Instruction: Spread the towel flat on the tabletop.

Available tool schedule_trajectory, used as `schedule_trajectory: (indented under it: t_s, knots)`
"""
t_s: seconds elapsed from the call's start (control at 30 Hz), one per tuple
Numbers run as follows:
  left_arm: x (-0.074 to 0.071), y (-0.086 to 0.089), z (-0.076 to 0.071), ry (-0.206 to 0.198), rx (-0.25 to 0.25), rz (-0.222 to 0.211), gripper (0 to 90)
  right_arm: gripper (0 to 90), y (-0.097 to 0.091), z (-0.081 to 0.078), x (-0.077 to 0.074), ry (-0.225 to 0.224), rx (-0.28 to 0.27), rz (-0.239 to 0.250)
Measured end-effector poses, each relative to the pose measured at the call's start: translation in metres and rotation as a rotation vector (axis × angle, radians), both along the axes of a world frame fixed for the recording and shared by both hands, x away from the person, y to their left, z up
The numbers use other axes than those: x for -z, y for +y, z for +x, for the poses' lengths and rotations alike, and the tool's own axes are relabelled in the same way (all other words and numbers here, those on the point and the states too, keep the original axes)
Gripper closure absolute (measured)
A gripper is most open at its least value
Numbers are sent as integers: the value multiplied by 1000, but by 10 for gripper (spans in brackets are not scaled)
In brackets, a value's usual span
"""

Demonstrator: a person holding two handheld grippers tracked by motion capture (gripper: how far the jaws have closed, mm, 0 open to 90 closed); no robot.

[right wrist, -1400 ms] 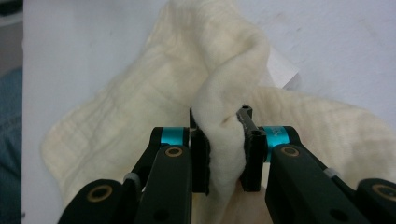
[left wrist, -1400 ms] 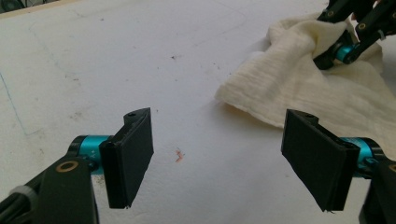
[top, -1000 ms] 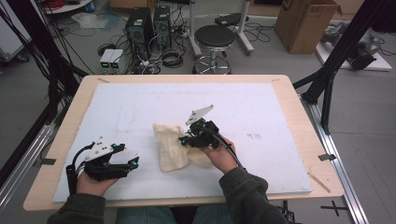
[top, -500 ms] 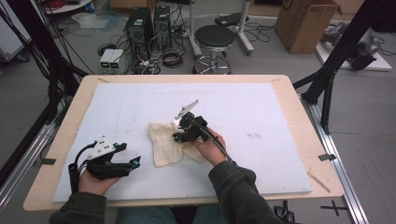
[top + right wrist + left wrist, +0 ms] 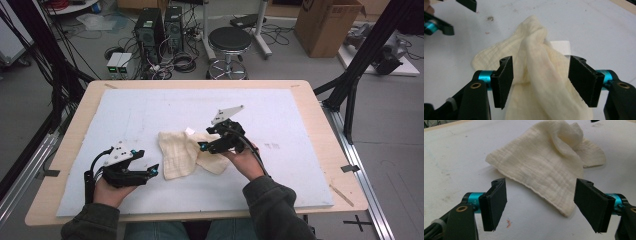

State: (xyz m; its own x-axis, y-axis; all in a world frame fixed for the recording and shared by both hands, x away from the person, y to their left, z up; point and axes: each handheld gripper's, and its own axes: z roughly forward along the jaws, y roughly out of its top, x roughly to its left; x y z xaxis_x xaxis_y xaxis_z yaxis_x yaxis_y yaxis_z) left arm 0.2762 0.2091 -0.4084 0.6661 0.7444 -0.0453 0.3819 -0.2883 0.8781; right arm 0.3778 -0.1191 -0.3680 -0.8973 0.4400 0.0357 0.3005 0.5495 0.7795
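A crumpled cream cloth [image 5: 179,154] lies on the white foam board. In the left gripper view the cloth [image 5: 544,165] spreads just beyond the open jaws of my left gripper [image 5: 544,200]. That left gripper [image 5: 150,172] rests near the front left and points right at the cloth's edge, with nothing between its pads. My right gripper [image 5: 204,146] hovers over the cloth's right half. Its jaws have just been opening. A raised fold of the cloth [image 5: 536,65] stands between the pads of the right gripper [image 5: 541,80], and the pads do not press on it.
The foam board [image 5: 300,150] covers most of the wooden table [image 5: 345,175]. A small white tag [image 5: 560,47] lies by the cloth's far edge. On the floor beyond the table are a stool [image 5: 230,40], computer cases [image 5: 155,25] and a cardboard box [image 5: 325,25].
The right gripper went left and farther over the cloth, then came back right and nearer. Its jaws now stand wider and the fold sits loose between them. The left hand stayed put.
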Motion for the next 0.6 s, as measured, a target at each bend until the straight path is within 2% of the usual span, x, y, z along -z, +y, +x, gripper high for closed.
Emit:
schedule_trajectory:
  t_s: [0.17,0.27,0.47,0.6]
  knots:
    - [2,-10,1,9,34,9,325,383,-17,-14,5,-12,-23,-5]
    - [4,-17,3,15,70,39,366,399,-24,-22,11,-9,-39,-14]
    - [13,-34,7,36,124,84,465,464,-34,-31,29,17,-65,-38]
    - [19,-42,12,59,162,110,540,491,-39,-34,41,45,-60,-45]
